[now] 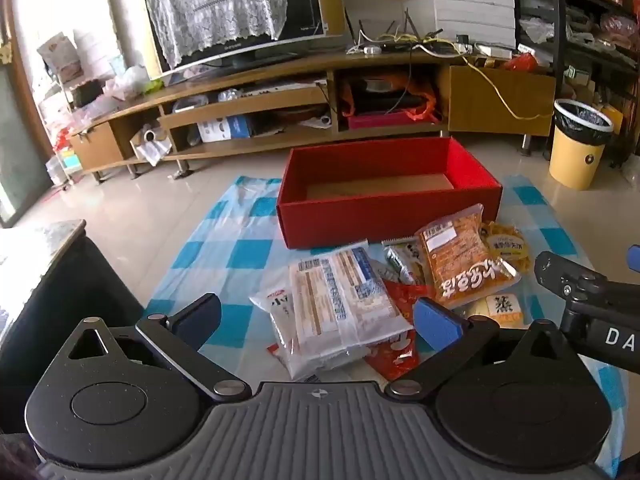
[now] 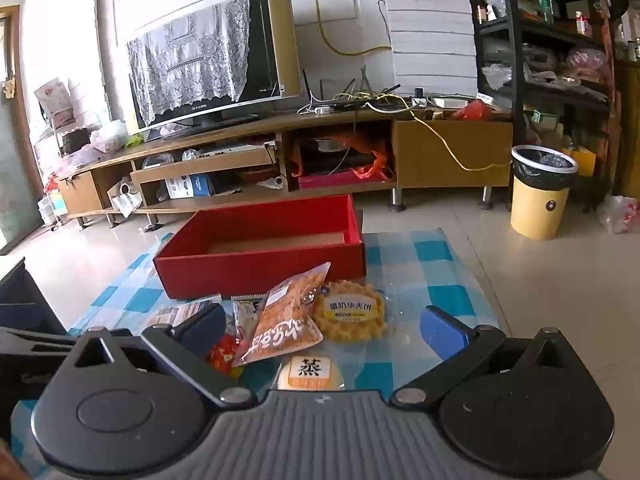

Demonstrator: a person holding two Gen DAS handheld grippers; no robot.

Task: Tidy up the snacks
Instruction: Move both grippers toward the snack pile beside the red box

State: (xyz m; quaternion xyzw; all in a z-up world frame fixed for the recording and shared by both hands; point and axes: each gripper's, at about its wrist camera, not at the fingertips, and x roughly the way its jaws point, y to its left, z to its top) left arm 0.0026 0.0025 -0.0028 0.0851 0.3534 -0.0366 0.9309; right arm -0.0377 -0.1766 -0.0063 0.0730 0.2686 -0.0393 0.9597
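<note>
I have both tongs released, jaws spread wide, nothing between them. The left tongs (image 1: pixel 318 318) hover above the pale noodle packet (image 1: pixel 344 304), which lies directly ahead between the open jaws on top of a red wrapper (image 1: pixel 394 354). The right tongs (image 2: pixel 322 326) hover over the orange snack bag (image 2: pixel 284 322), with the round yellow waffle pack (image 2: pixel 352 316) just right of it and a small steamed-cake pack (image 2: pixel 312 372) nearest the tongs. Beyond both pairs of tongs, past the pile, stands the red box (image 1: pixel 384 216), open and, as far as its floor shows, empty; I judge it the destination. All packs look light, film-wrapped and slippery. The orange bag looks air-puffed and soft, so I would take it by a crimped end seam or across its narrow width with light pressure. The noodle packet appears stiffer and flat; grip across its short side. The waffle and cake are likely crushable; close gently. Everything rests on a blue-and-white checked plastic sheet (image 1: pixel 248 248) spread on a glossy tiled floor (image 1: pixel 120 200); the sheet may slide or wrinkle. Farther ahead run a low TV cabinet (image 1: pixel 280 96) and, to the right, a yellow waste bin (image 2: pixel 540 196).
</note>
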